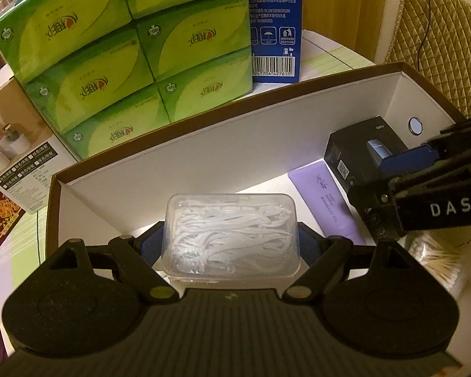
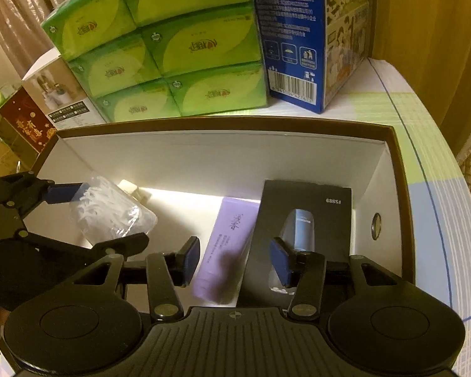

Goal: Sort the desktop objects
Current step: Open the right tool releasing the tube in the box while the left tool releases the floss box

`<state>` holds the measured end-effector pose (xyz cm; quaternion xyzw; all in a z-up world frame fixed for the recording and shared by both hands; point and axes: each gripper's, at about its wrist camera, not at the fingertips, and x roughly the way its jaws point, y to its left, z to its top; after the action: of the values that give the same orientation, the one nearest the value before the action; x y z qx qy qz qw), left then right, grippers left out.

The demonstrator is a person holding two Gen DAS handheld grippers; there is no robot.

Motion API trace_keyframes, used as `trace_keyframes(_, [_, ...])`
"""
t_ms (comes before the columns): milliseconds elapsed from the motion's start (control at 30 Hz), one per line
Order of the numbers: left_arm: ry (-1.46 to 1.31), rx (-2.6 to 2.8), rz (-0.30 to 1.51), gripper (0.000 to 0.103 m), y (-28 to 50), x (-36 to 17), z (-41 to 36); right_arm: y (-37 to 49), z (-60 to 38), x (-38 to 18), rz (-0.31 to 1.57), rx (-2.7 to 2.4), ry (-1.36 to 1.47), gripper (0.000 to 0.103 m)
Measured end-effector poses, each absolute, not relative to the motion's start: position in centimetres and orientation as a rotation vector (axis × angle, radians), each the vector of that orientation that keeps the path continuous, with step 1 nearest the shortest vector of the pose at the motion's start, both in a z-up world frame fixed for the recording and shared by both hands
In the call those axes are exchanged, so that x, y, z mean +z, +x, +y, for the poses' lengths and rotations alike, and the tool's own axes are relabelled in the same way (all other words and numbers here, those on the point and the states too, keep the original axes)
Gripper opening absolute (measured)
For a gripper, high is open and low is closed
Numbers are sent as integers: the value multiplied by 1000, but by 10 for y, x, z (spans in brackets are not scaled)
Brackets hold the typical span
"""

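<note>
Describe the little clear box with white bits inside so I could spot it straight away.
Find the big brown-rimmed cardboard box with white walls, in front of the green tissue packs. Inside, toward its left end, the left gripper holds the clear plastic case. Unlike the purple tube and black carton beside it, it is see-through, packed with white picks.

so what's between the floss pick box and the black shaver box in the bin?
The purple tube lies between the floss pick box and the black shaver box, clearest in the right wrist view.
</note>
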<state>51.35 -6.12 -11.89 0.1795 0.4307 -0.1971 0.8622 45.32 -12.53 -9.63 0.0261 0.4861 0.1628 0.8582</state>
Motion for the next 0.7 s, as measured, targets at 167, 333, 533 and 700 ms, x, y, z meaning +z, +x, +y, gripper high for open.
trace_keyframes(167, [384,-425,905,83,517,-120,-69,451,-129,-92,1009,336,56,53])
trace_keyframes(333, [401,-433,897,83,519,-121,-77,449,-130,-87,993,337,49,62])
trace_keyframes(533, [405,-431,891,87,518,-119,-75,445,-132,-82,980,356,57,73])
trace_keyframes(700, [390,-402,901,87,517,-112,-65,438,-130,-77,965,382,34,79])
